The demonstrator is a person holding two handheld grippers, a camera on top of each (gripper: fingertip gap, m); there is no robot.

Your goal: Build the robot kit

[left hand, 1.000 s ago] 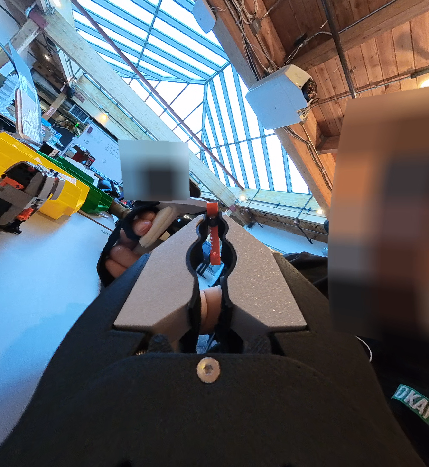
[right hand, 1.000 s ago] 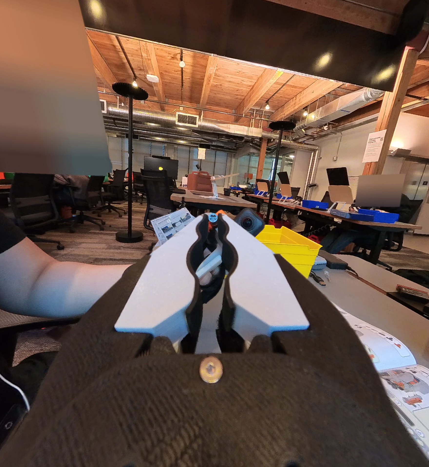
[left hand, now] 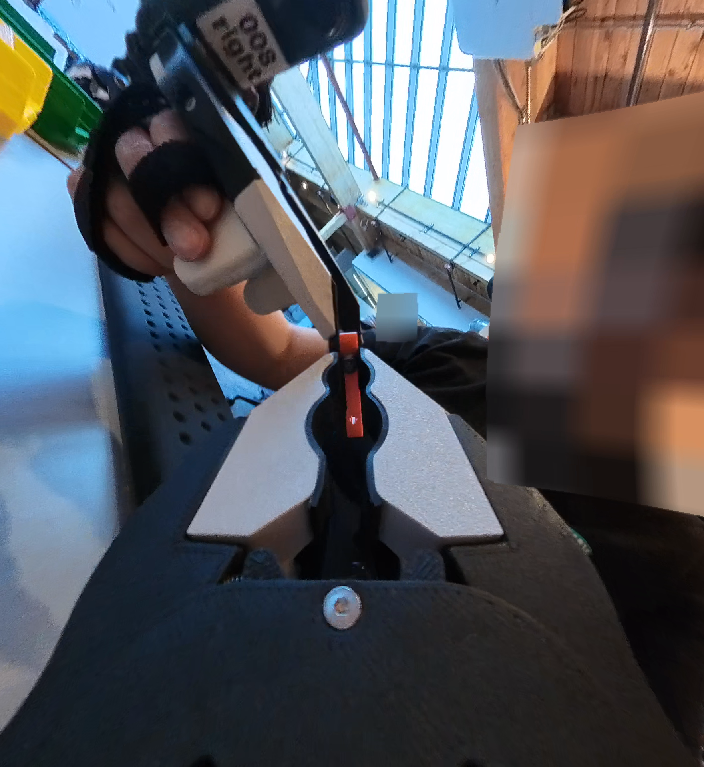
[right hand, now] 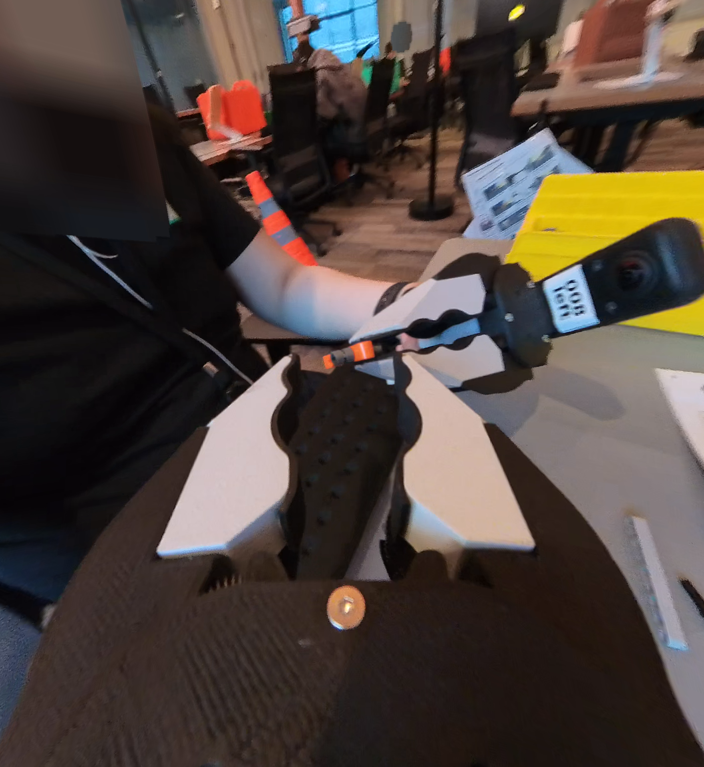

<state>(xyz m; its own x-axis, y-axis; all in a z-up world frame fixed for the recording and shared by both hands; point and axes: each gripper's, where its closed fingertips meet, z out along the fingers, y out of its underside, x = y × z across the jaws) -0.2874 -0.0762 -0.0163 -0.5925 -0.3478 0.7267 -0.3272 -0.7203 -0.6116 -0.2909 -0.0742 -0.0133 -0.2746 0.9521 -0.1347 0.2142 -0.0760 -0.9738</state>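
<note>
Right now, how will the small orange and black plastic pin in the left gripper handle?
Probably stiff and light: the small orange and black plastic pin juts straight from the left gripper without sagging. Its round collar suggests it would roll if dropped. Being small and smooth, it may slip.

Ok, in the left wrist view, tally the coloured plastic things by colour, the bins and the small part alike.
Yellow: 1, the yellow bin
Green: 1, the green bin
Orange: 1, the orange part held in the left gripper
Total: 3
</note>
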